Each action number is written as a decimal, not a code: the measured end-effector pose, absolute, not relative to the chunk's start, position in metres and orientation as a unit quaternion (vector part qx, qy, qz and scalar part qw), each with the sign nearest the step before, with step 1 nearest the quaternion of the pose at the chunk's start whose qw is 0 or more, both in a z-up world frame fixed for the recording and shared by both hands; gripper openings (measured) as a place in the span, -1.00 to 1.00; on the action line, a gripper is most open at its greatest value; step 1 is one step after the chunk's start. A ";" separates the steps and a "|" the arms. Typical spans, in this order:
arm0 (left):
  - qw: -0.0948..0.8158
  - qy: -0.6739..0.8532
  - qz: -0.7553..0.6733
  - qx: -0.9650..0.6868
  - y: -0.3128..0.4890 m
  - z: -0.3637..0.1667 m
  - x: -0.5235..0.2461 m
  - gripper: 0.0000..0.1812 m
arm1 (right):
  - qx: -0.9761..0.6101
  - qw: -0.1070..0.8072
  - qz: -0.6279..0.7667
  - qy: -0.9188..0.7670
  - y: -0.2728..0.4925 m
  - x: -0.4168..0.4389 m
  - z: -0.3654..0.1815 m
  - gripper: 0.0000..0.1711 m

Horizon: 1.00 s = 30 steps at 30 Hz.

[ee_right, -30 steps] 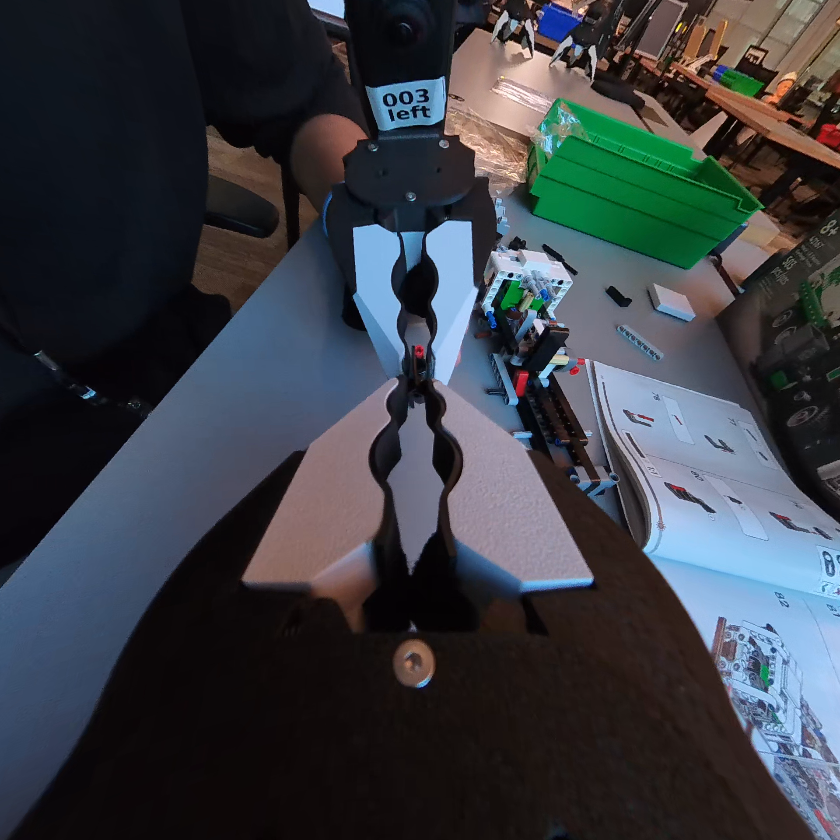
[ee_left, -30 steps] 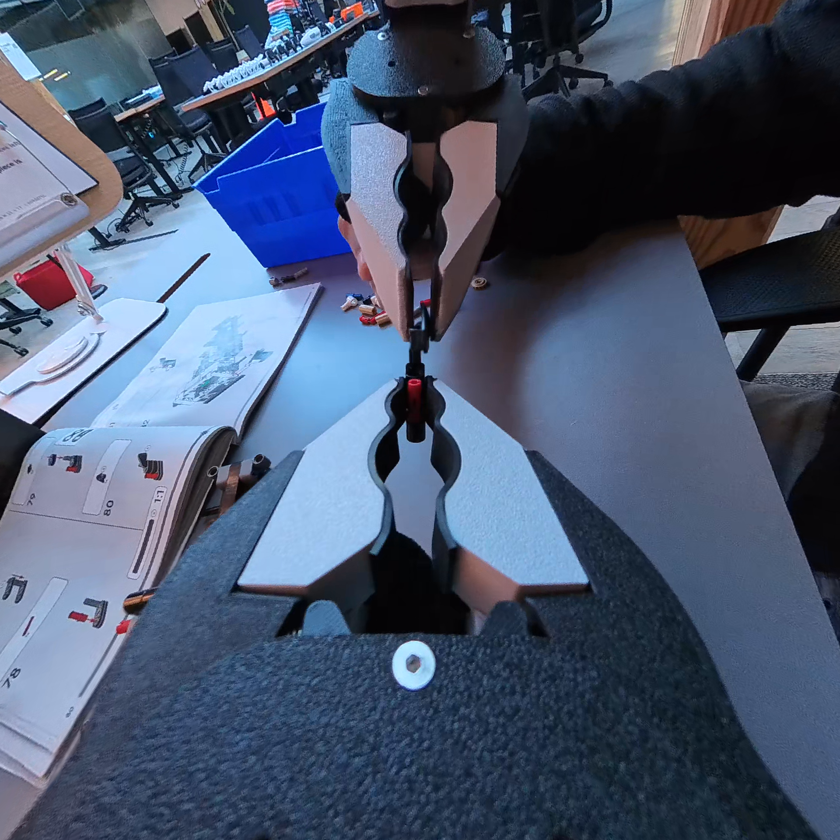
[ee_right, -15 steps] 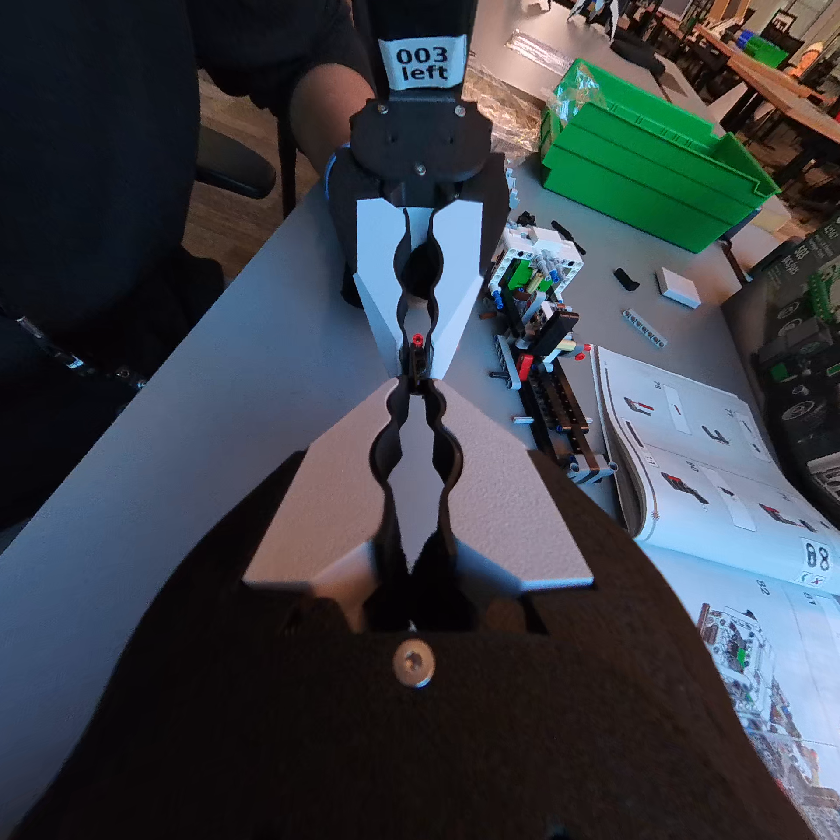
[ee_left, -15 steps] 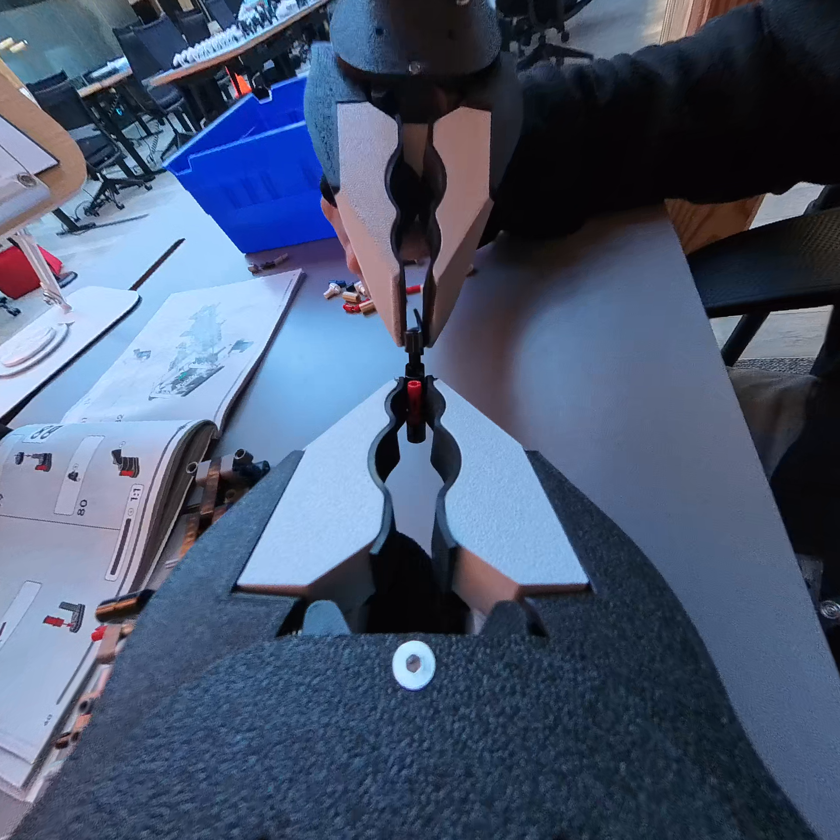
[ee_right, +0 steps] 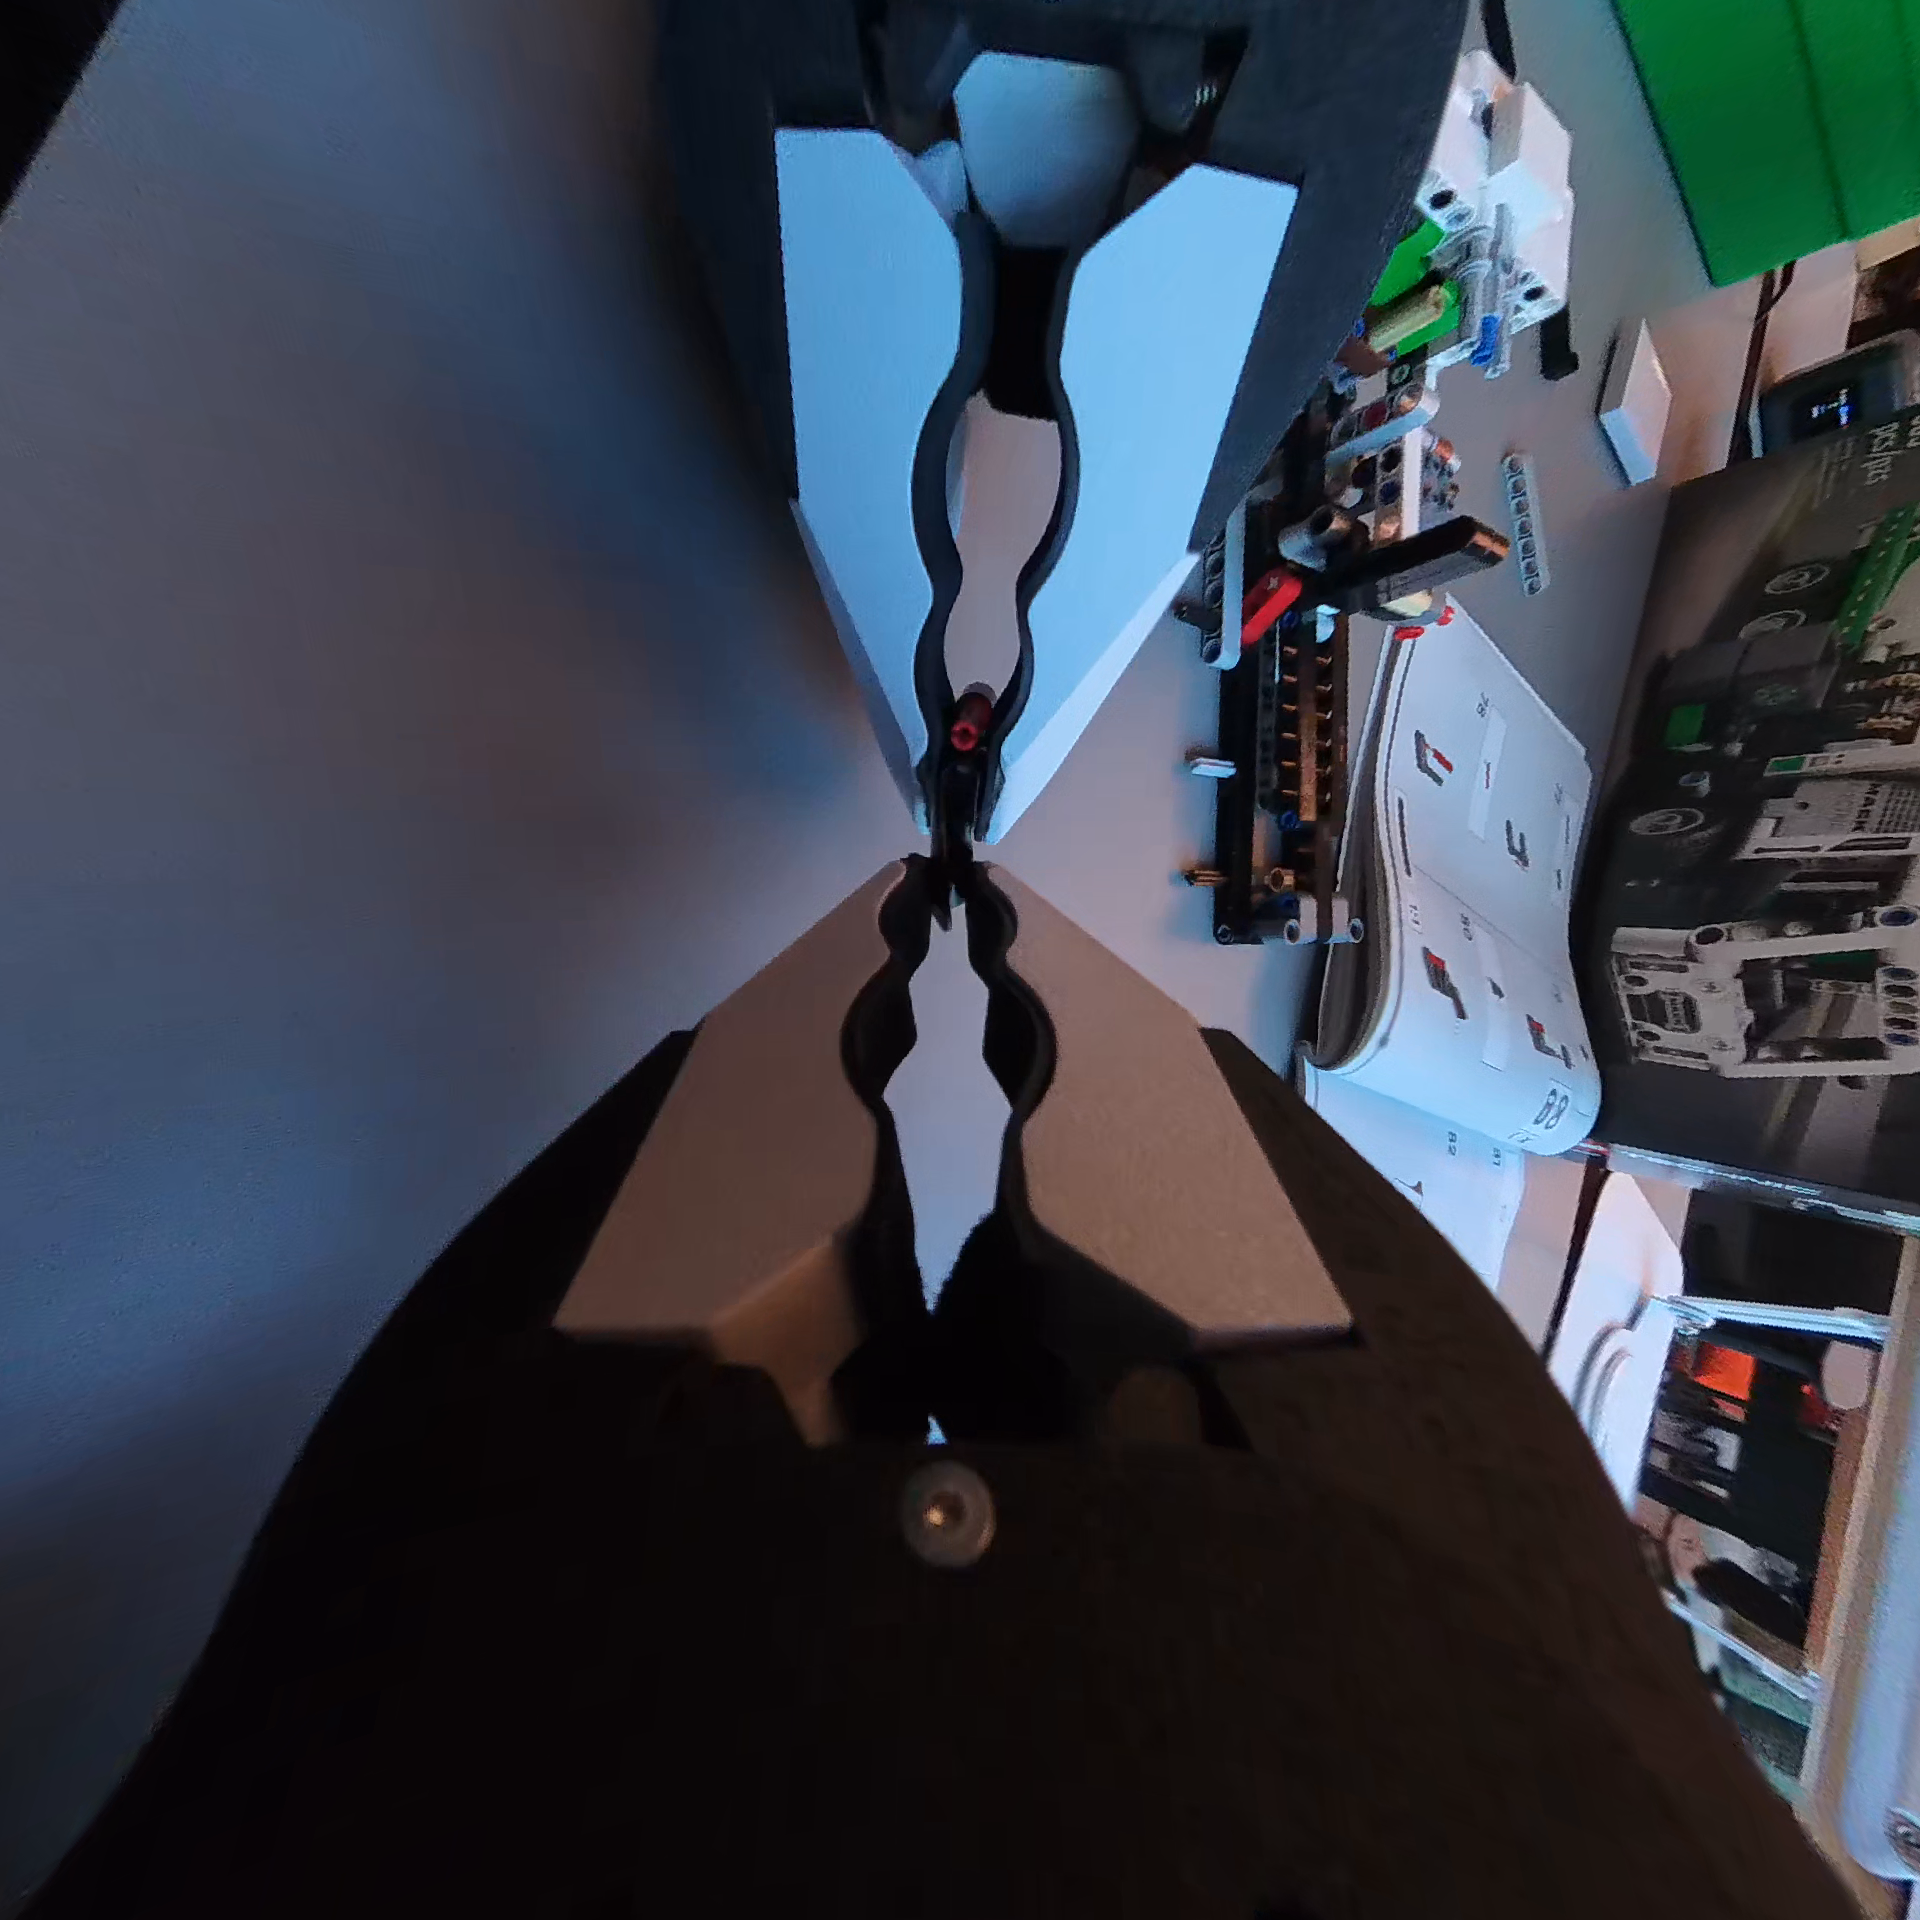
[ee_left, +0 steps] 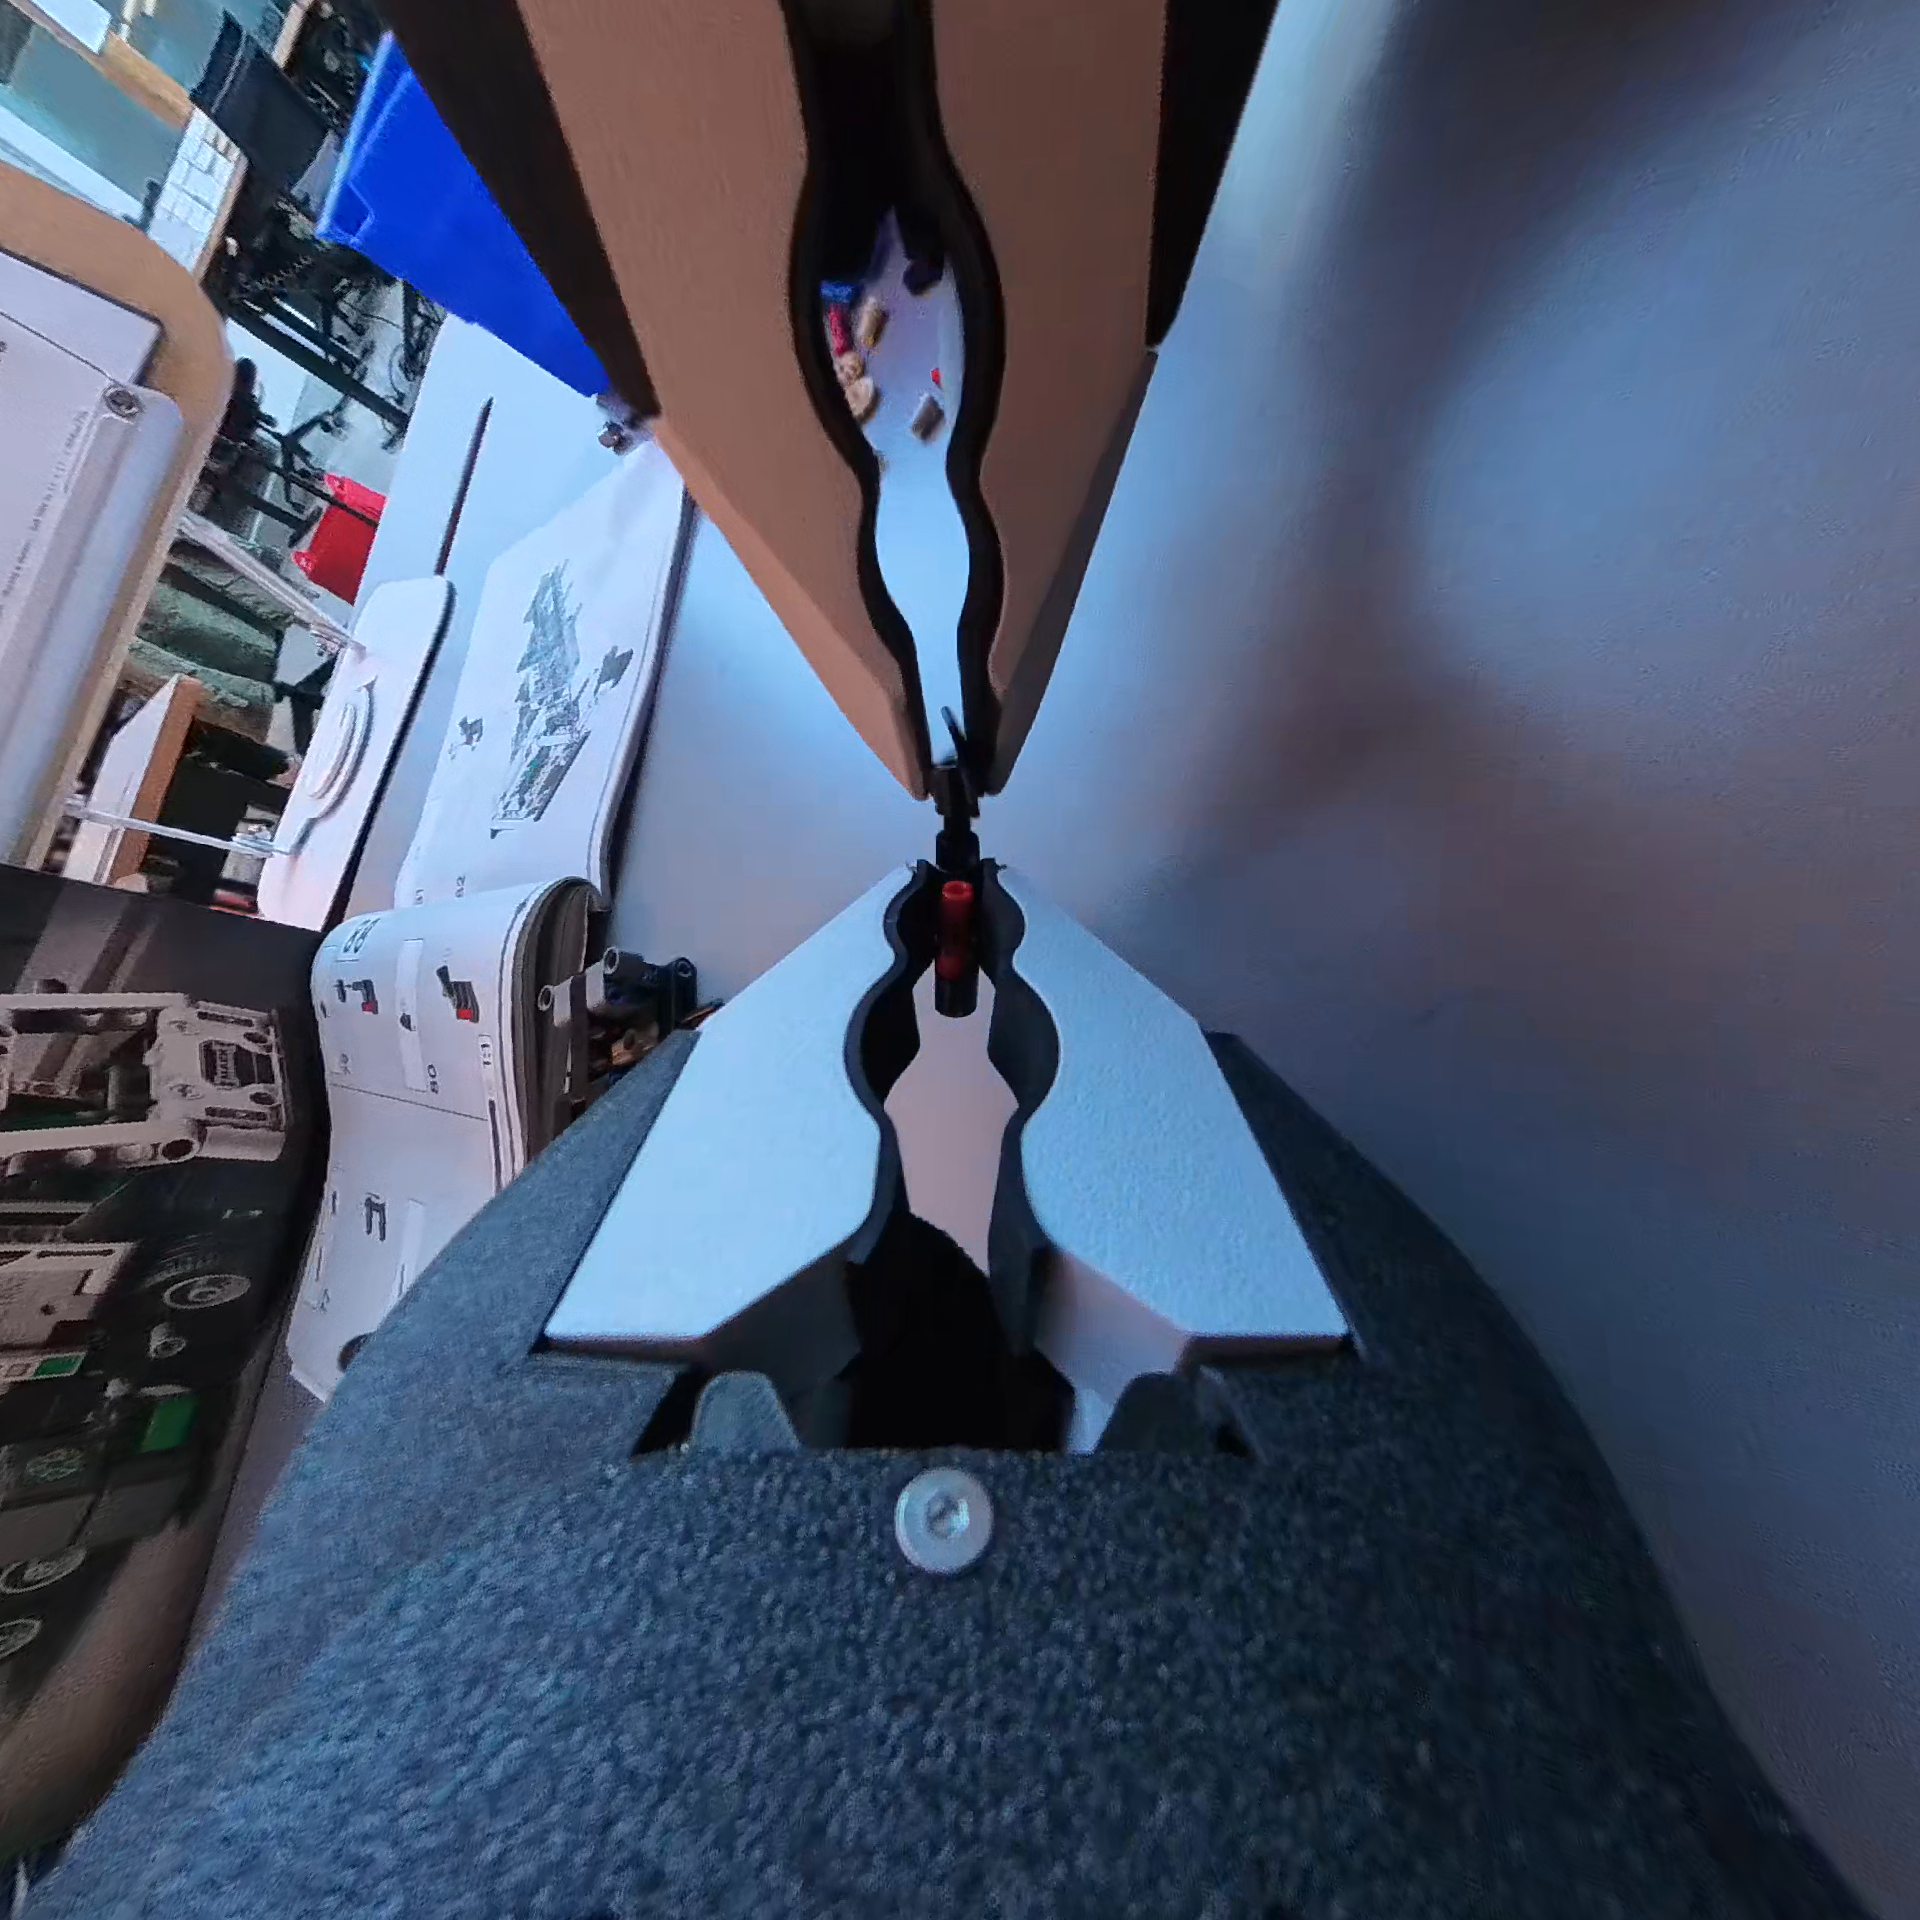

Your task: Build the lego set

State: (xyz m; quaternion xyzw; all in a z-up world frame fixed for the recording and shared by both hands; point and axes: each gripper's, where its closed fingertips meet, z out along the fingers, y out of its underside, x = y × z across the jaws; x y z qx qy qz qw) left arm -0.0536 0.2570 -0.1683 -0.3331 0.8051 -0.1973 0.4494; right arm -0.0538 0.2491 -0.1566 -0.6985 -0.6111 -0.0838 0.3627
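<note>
Grey tabletop (ee_left: 1507, 623) fills the right of your left wrist view. At centre frame your left gripper (ee_left: 953, 883) is clamped on a small black piece with a red pin (ee_left: 953, 930), tip to tip with your right gripper (ee_left: 958, 774), which pinches a thin black part (ee_right: 948, 883). Right of frame in the right wrist view lie the half-built lego model (ee_right: 1288, 790), the open instruction booklet (ee_right: 1455, 894) and the set's box (ee_right: 1766, 831)
</note>
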 end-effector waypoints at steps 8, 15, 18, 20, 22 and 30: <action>0.446 0.788 -0.204 -0.372 0.268 -0.166 -0.051 -0.94 | -0.691 0.390 -0.121 -0.596 0.262 -0.052 -0.152 -0.93; 0.434 0.780 -0.213 -0.396 0.274 -0.167 -0.050 -0.94 | -0.690 0.392 -0.156 -0.588 0.269 -0.051 -0.151 -0.93; 0.430 0.783 -0.201 -0.401 0.276 -0.170 -0.050 -0.94 | -0.686 0.376 -0.186 -0.595 0.271 -0.050 -0.155 -0.93; 0.433 0.784 -0.192 -0.402 0.277 -0.172 -0.050 -0.94 | -0.684 0.366 -0.207 -0.596 0.272 -0.049 -0.156 -0.93; 0.434 0.784 -0.184 -0.404 0.279 -0.173 -0.050 -0.93 | -0.680 0.357 -0.228 -0.599 0.273 -0.048 -0.157 -0.93; 0.415 0.788 -0.172 -0.421 0.282 -0.181 -0.048 -0.93 | -0.675 0.333 -0.269 -0.601 0.277 -0.046 -0.164 -0.93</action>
